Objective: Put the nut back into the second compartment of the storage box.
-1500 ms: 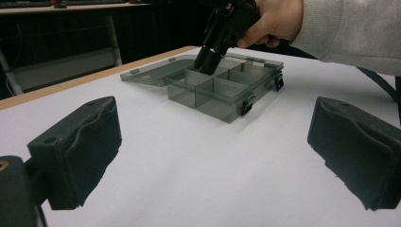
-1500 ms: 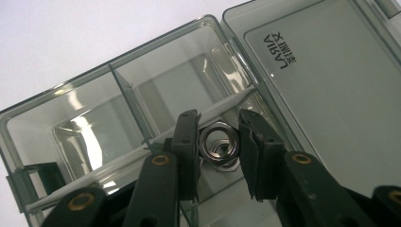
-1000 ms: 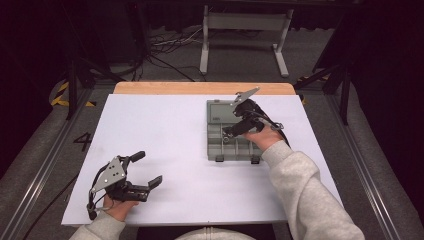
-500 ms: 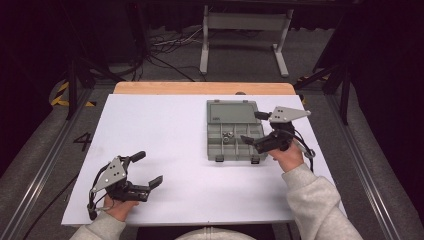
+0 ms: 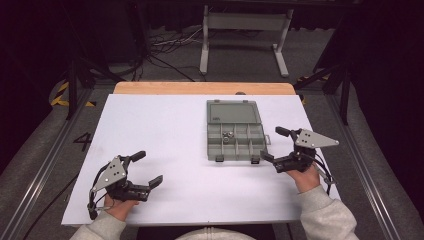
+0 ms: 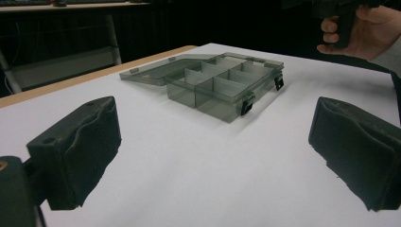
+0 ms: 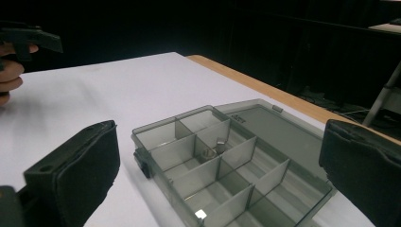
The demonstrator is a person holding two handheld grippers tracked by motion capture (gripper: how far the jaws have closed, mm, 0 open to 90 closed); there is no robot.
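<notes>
On white table, unlabelled grey box (image 5: 235, 131)

Open box (image 5: 235, 132) mid-table (image 5: 165, 130), small parts (image 5: 228, 135) inside

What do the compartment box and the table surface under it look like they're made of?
The compartment box looks like smoky translucent plastic with a glossy finish: its dividers show through the walls and one corner glints. The table has a matte white top, perhaps laminate or a sheet covering, with no glare. Its far edge looks like light wood.
</notes>
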